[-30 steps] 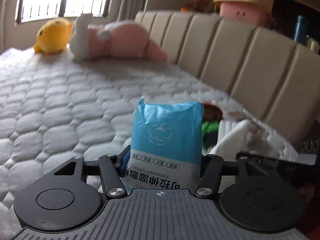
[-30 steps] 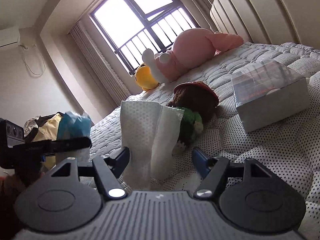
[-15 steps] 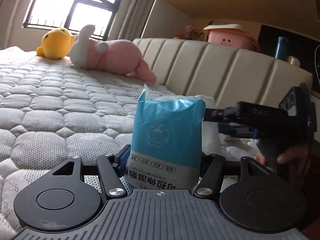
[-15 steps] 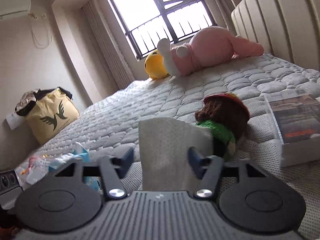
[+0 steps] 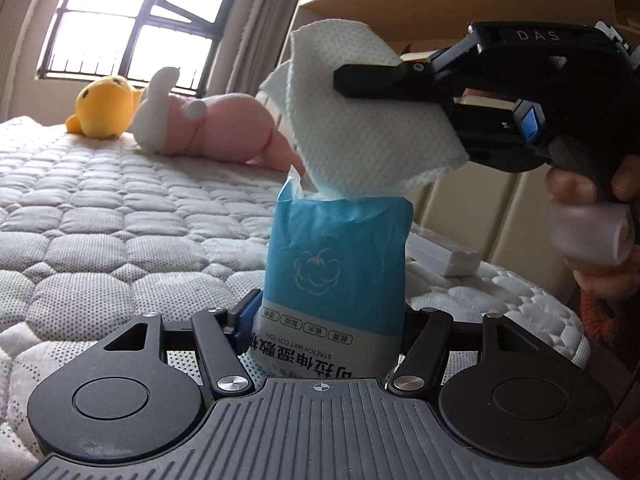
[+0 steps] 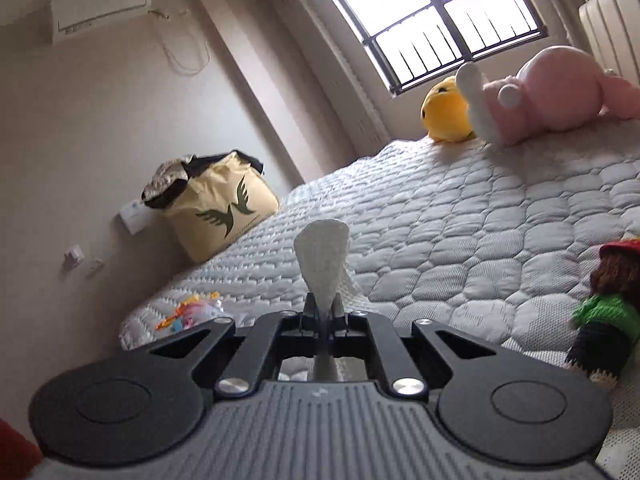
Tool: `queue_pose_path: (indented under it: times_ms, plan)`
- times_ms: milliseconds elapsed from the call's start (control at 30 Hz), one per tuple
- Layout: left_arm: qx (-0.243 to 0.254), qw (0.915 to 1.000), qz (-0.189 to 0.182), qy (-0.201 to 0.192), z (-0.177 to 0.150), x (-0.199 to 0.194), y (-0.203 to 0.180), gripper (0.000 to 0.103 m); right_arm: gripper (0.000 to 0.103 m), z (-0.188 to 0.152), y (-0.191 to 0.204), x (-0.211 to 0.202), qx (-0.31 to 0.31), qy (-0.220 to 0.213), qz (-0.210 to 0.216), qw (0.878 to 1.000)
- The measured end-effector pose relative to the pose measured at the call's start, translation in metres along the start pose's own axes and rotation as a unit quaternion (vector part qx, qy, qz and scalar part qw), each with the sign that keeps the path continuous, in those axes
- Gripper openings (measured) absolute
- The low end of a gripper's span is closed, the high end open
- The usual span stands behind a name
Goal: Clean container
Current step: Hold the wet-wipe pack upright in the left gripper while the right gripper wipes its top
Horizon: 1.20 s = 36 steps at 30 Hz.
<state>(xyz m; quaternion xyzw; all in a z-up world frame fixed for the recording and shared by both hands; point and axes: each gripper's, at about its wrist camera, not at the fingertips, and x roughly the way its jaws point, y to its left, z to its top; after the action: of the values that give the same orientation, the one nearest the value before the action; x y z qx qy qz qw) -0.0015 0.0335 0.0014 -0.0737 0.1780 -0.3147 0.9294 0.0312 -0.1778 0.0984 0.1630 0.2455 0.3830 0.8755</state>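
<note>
Left gripper point(image 5: 326, 320) clamping soft blue wipe pack point(image 5: 336, 268) steady so right gripper point(image 6: 323, 312), pinching white textured wipe point(image 5: 360, 120), pulls clean.

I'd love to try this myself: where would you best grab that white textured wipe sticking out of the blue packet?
Pinch the white textured wipe on its free upper part, coming in sideways above the blue packet: the sheet stands flat and upright, so two fingers can close on its faces.
</note>
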Motion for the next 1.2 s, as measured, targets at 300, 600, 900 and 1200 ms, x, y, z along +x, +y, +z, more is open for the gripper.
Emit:
queue_pose_path:
  times_ms: [300,600,900,1200]
  plan:
    - [0.024,0.9997,0.002,0.007,-0.004,0.003,-0.006,0.071,0.007,-0.013,-0.030,-0.009,0.015,0.016,-0.089,0.996]
    - [0.009,0.9999,-0.001,0.007,-0.006,0.002,-0.002,0.076,0.007,-0.022,-0.045,-0.017,-0.007,0.025,-0.172,0.985]
    - [0.014,0.9999,-0.004,0.004,-0.007,-0.001,-0.004,0.074,0.007,-0.002,-0.026,-0.039,0.048,-0.024,-0.018,0.998]
    - [0.048,0.9988,-0.001,-0.003,-0.008,-0.002,-0.012,0.069,0.010,-0.016,-0.041,-0.029,0.063,0.007,-0.064,0.996]
